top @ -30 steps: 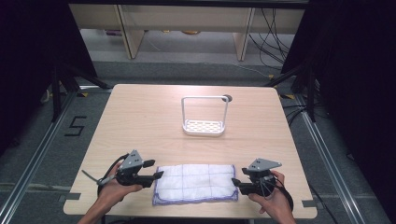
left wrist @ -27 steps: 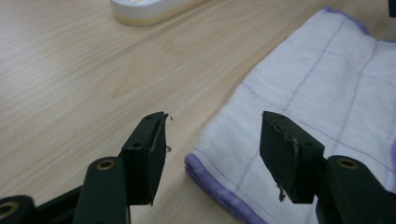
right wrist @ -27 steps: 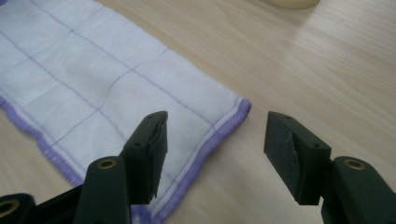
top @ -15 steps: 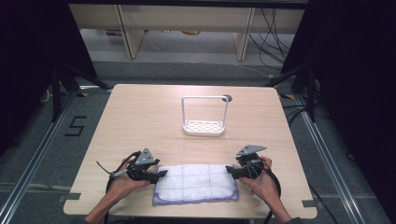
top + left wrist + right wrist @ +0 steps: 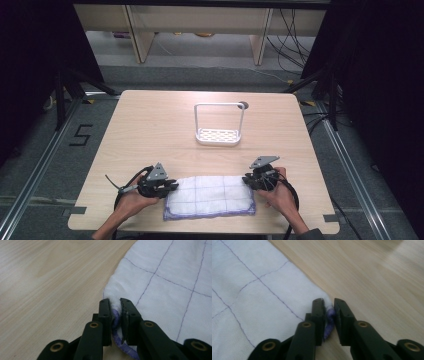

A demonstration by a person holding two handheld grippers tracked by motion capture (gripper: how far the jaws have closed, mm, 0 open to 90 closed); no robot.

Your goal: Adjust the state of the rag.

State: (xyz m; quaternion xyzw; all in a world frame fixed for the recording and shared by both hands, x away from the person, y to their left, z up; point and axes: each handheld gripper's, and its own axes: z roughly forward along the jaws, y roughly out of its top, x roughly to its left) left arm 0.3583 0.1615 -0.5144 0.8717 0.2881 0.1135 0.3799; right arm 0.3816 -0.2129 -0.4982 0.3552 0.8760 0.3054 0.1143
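Now white cloth (image 5: 210,197) flat on near worktop (image 5: 150,130), left claw (image 5: 171,188) just closed pinching its left corner, right claw (image 5: 247,181) just closed pinching its right corner

One readable mark: "5" in black on the floor (image 5: 35,155), left of the table (image 5: 150,125).

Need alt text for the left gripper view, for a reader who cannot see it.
The left tongs, black jaws rising from the bottom edge, are shut on the purple-bound corner of a white cloth stitched in a thin grid. The cloth lies on a pale wooden table, spreading right, with bare wood to the left.
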